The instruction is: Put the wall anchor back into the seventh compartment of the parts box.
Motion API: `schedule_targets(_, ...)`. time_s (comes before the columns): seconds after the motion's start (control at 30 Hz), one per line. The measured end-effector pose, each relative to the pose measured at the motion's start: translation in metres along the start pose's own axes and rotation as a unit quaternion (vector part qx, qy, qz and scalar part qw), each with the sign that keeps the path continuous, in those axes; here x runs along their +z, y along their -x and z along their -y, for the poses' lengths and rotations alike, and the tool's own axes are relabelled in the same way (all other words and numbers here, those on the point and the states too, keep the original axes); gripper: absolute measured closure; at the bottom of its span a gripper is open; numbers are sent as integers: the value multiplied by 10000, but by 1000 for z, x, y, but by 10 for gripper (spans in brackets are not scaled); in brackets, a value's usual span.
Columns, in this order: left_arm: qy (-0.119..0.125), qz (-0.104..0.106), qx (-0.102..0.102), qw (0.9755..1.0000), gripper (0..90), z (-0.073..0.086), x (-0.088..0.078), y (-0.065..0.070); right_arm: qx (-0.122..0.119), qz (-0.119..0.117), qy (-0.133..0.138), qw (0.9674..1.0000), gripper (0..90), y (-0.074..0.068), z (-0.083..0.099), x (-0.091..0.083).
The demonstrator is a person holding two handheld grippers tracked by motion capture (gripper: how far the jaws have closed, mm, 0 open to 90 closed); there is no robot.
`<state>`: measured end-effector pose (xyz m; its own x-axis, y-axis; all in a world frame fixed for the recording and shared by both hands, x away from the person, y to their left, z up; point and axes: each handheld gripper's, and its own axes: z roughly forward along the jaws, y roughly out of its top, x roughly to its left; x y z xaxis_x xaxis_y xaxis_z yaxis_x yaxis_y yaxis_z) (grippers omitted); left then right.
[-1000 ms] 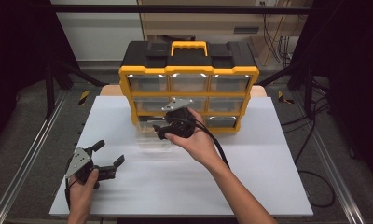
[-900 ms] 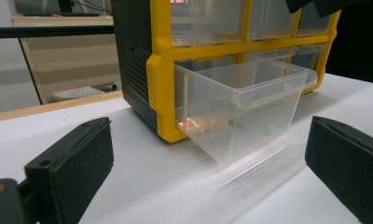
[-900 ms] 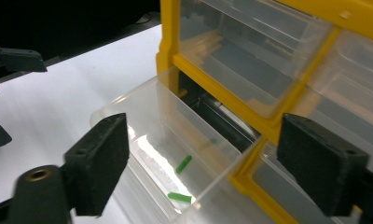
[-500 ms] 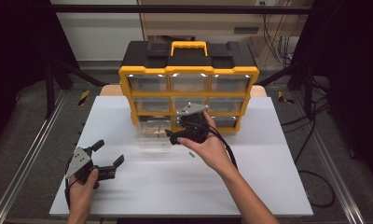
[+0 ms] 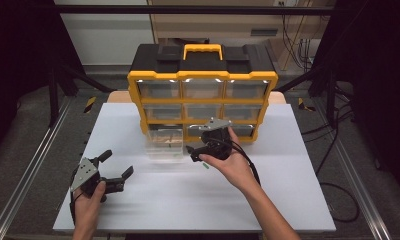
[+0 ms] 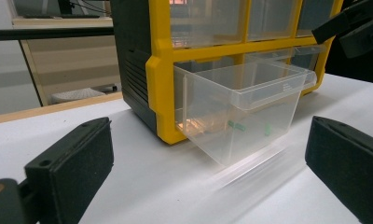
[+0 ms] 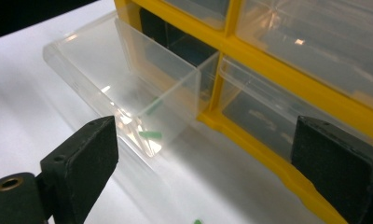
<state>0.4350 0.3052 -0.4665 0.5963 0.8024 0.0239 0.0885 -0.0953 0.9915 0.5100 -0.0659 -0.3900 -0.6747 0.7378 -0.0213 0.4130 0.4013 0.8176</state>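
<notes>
**High view: clear drawer pulled out, both grippers empty**

High view, we start w/ the white table (image 5: 288, 200), which fills most of the frame. At its far edge we see the yellow-and-black organizer (image 5: 203, 90), upright, w/ a yellow handle on top & three rows of clear drawers.

Next in size: the clear drawer (image 5: 164, 145). It's pulled out of the bottom-left slot & sticks out over the table toward us, its back end still in the frame of the organizer. In the left gripper view we see the same drawer (image 6: 236, 112) jutting out from the yellow corner. A few small green pieces (image 7: 149, 135) lie inside it near the front wall.

The right gripper (image 5: 194, 154) sits just beside the drawer's right front corner, in front of the bottom-middle drawer, low over the table. Its jaws have just been opening & now stand wide apart, nothing between them; in the right gripper view we look past both pads at the drawer & the organizer front, no contact.

The left gripper (image 5: 117, 165) is at the near left of the table, well apart from the drawer, jaws spread wide & empty, aimed toward the organizer.

Smallest: one more green piece (image 5: 206, 165) lies loose on the table, just below the right gripper.
</notes>
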Motion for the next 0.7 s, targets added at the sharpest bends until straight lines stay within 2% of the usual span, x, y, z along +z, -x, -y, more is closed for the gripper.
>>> schedule_targets(0.23,3,5,-4,10000,10,0,0,0,111,-11,-110,9999,75,3,9,0)
schedule_targets(0.7,-1,15,4,10000,10,0,0,0,167,-45,-373,9992,86,7,25,4)
